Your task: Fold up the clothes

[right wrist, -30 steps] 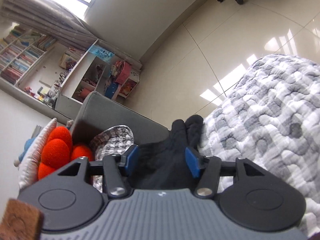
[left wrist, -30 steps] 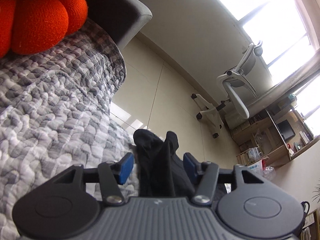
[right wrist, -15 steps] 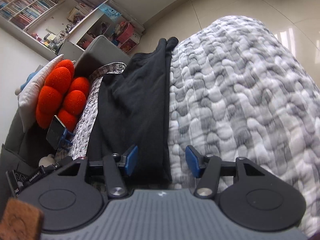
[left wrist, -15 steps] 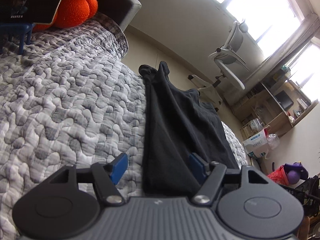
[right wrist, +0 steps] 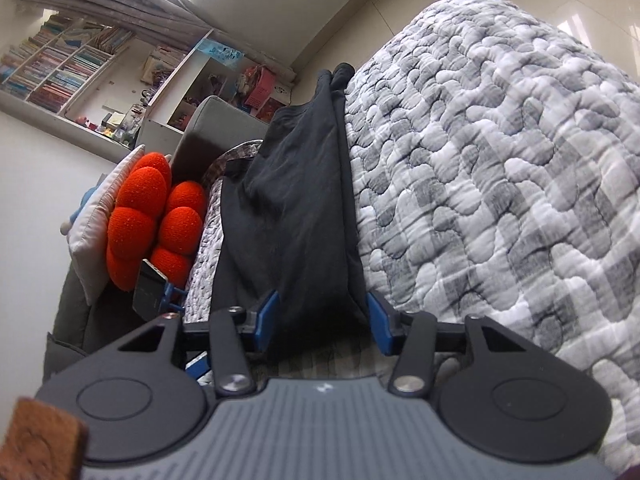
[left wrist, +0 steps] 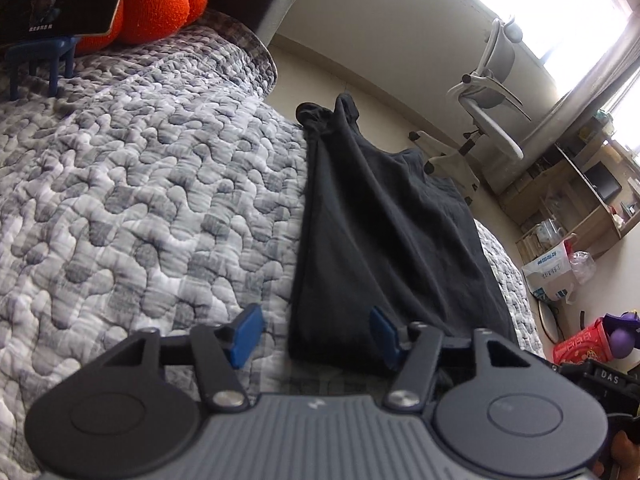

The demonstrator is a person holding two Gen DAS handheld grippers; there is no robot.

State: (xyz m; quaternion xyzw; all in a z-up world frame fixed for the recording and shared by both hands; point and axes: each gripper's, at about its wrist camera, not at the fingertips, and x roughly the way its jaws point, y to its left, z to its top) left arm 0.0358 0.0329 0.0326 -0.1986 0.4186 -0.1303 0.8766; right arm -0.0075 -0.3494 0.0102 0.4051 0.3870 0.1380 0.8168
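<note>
A long black garment (left wrist: 384, 216) lies stretched flat on the grey patterned quilt (left wrist: 140, 184), narrowing to a bunched far end at the quilt's edge. My left gripper (left wrist: 314, 334) is open just above the near end, its right blue pad (left wrist: 384, 334) over the cloth and its left pad over bare quilt. In the right wrist view the same black garment (right wrist: 296, 208) runs away from me along the quilt (right wrist: 500, 168). My right gripper (right wrist: 323, 322) is open, and the garment's near end sits between its blue pads (right wrist: 266, 316).
An orange knotted cushion (right wrist: 152, 216) and a phone on a blue stand (left wrist: 60, 4) sit by the grey sofa arm (left wrist: 248, 0). Beyond the quilt's edge are tiled floor, a white office chair (left wrist: 488, 96), bookshelves (right wrist: 68, 64), and bags (left wrist: 552, 272) on the floor.
Both grippers have drawn back from the garment's bunched far end to its near end. The cloth, bunched between the fingers before, now lies stretched along the quilt.
</note>
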